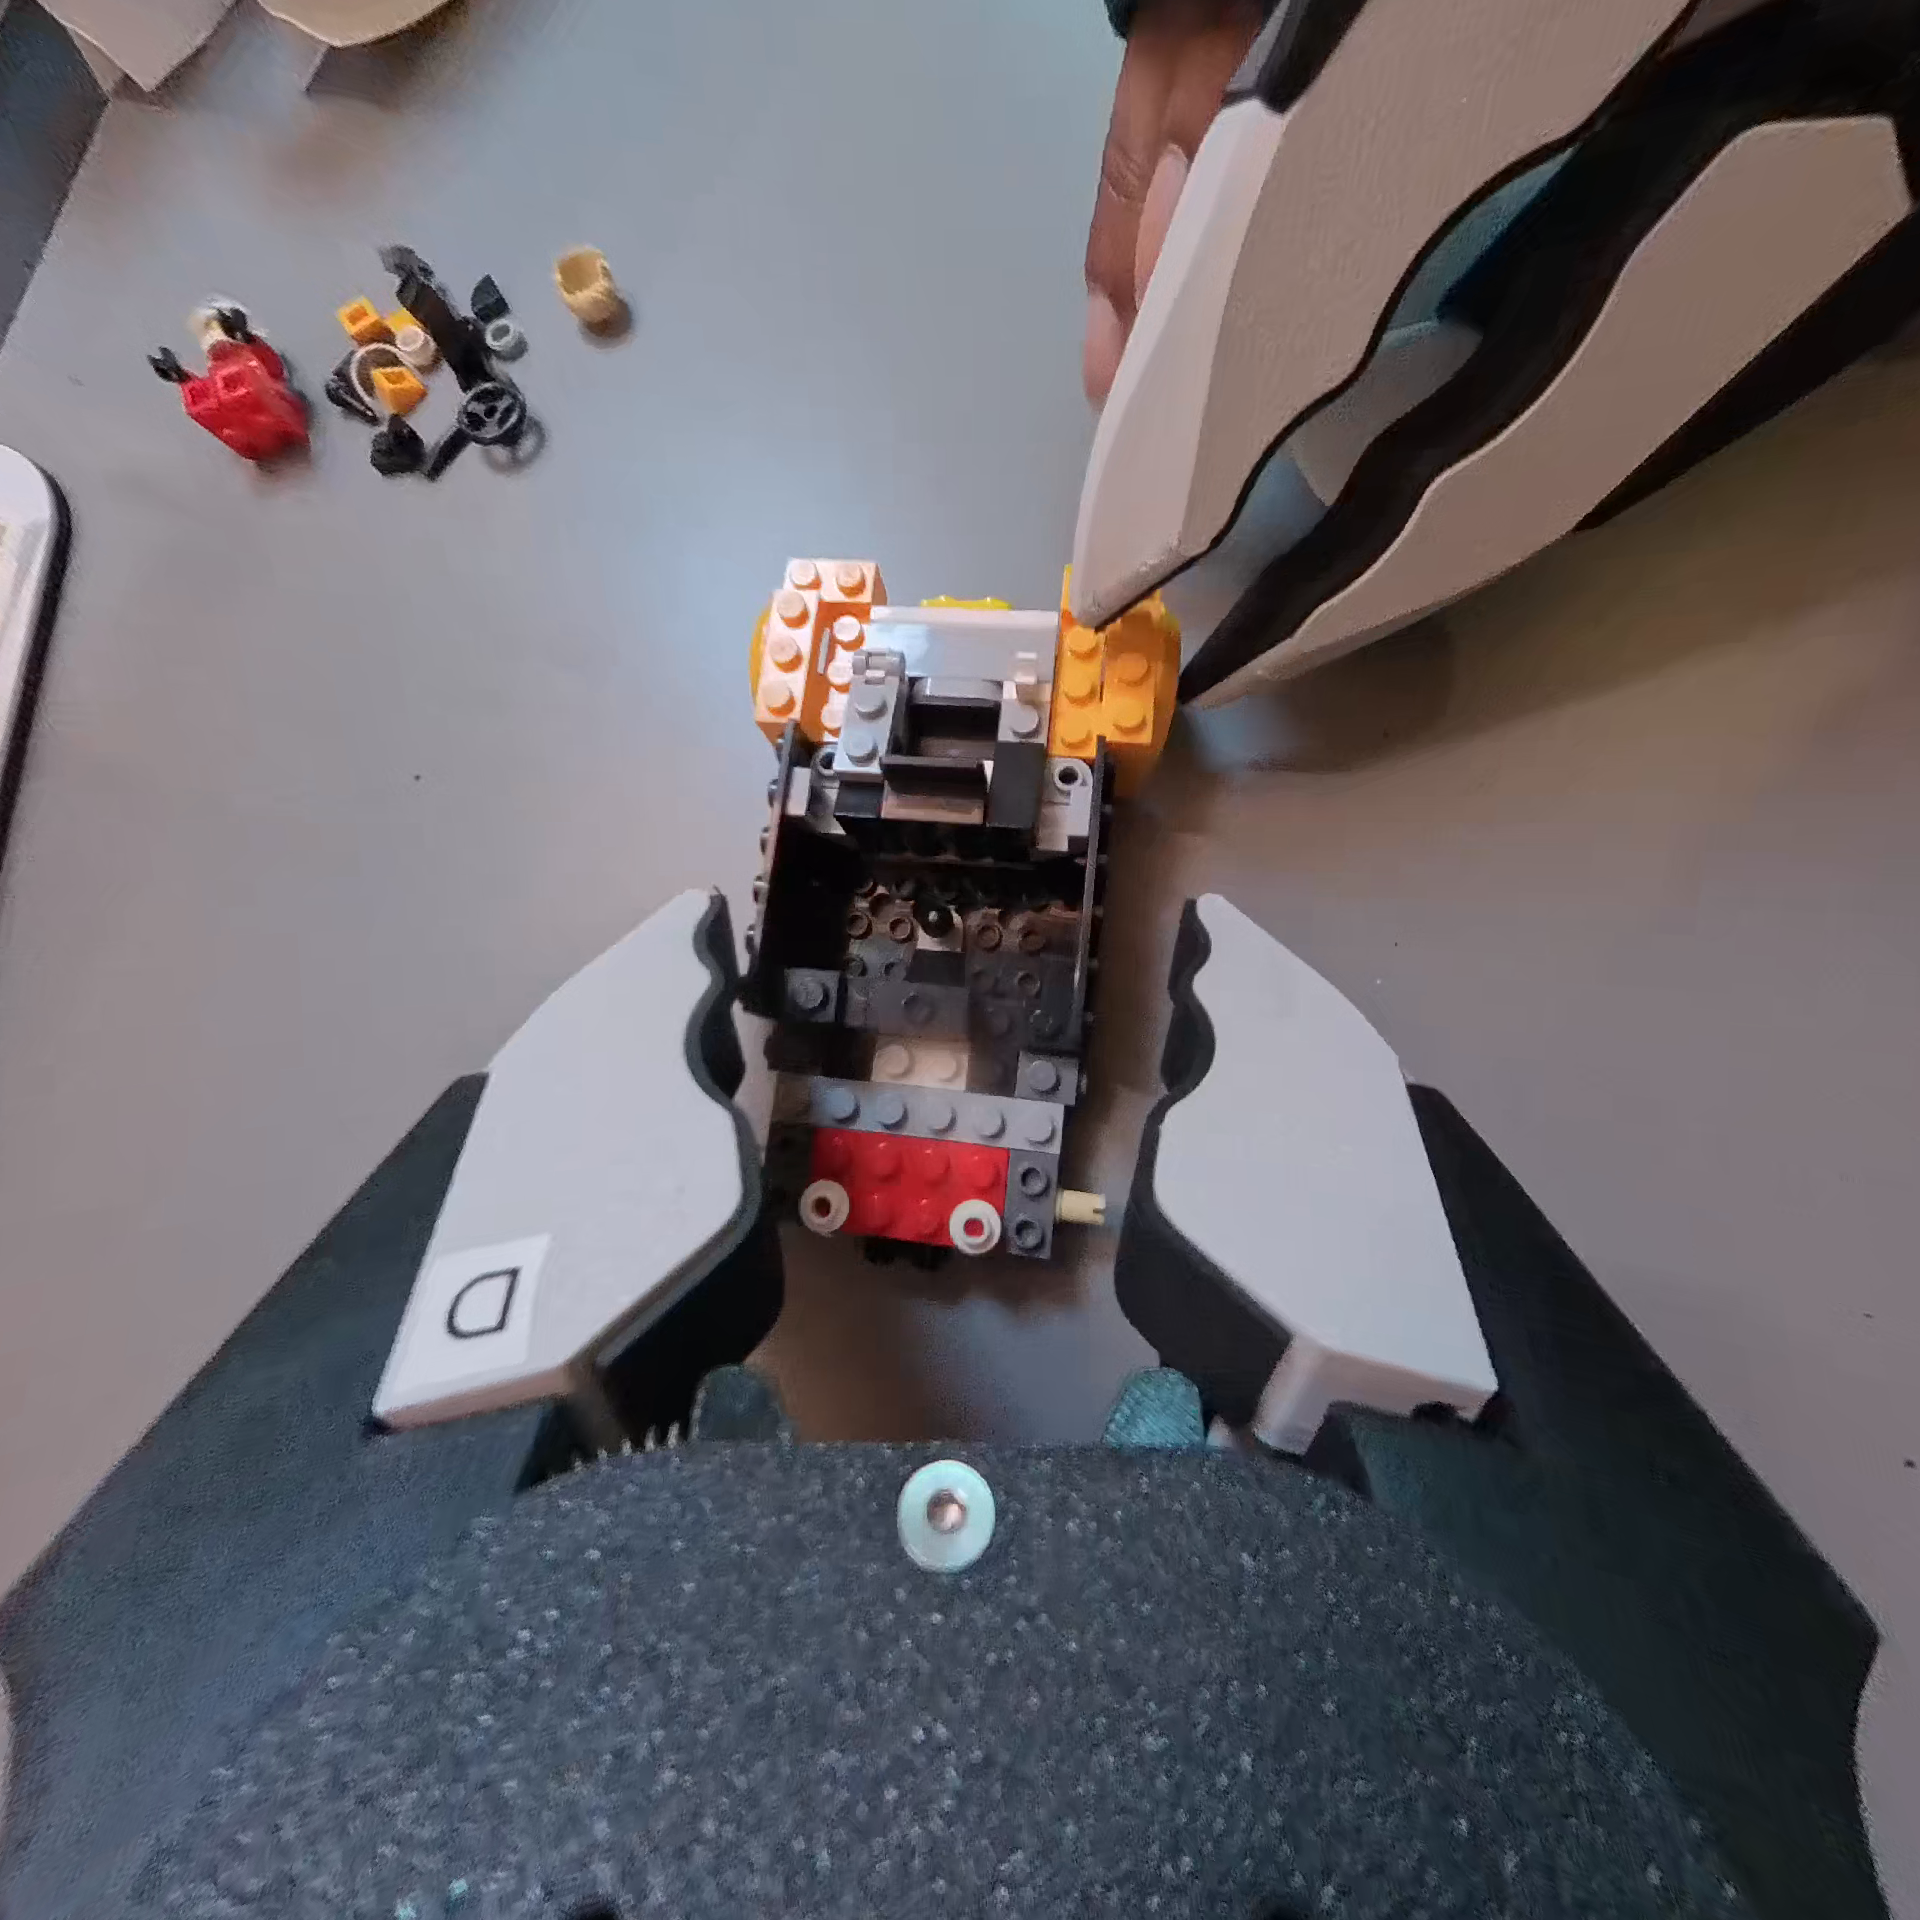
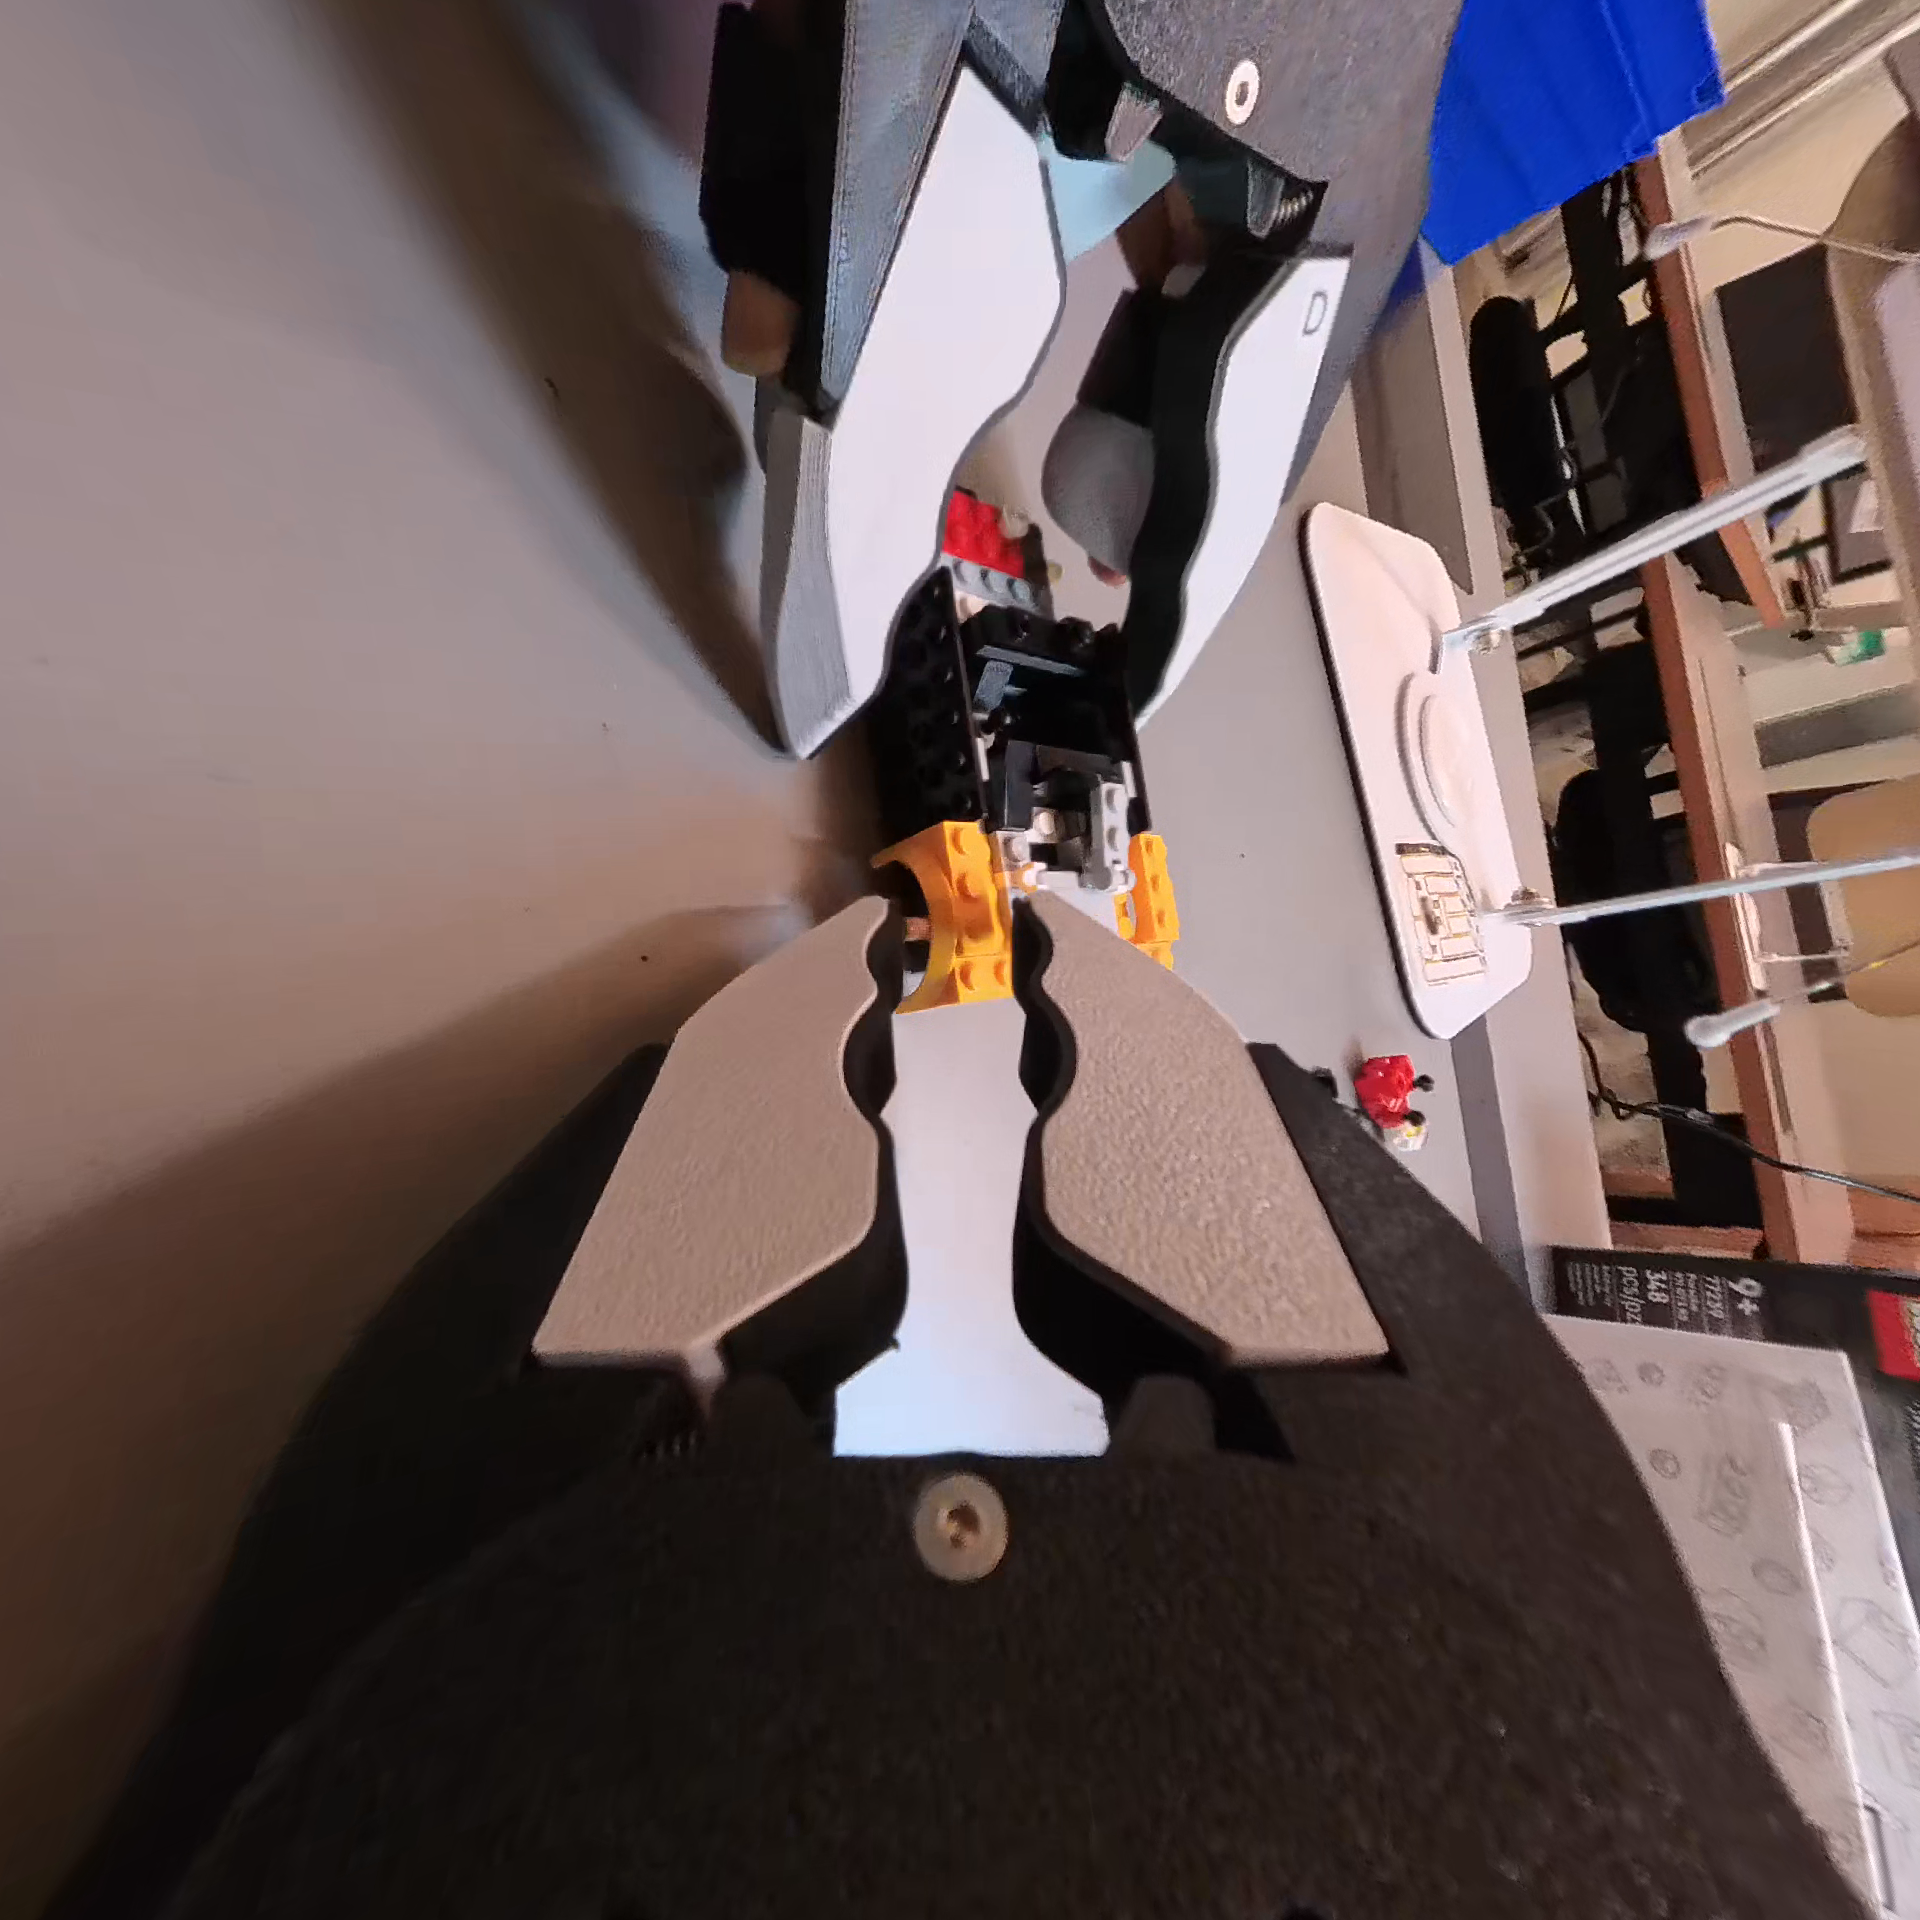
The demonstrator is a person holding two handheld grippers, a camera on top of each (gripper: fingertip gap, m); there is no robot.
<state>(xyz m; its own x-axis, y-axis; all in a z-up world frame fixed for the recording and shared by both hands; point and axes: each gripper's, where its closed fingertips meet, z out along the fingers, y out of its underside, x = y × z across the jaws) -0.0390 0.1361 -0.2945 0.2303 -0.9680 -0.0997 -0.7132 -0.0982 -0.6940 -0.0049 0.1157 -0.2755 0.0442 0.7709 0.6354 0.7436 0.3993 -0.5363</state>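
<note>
grey worktop carries a half-built brick vehicle point(image 1: 925, 914) near its middle. right gripper point(image 2: 951, 914) is clenched on the orange wheel-arch piece point(image 2: 961, 914) at one end; left gripper point(image 1: 951, 997) is spread wide, its pads point(image 1: 717, 997) flanking the black side walls with a gap on one side. risk: pulling on the arch alone may pop it off or drag the unheld model. loose small parts point(image 1: 436, 364) and a red brick clump point(image 1: 244, 400) lie toward the far left corner; no container shows.

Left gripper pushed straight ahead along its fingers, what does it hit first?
Likely nothing new: the brick vehicle already sits between the open left gripper fingers. Farther along, the orange blocks at its far end, where the right gripper tip rests. Depth unclear.
</note>
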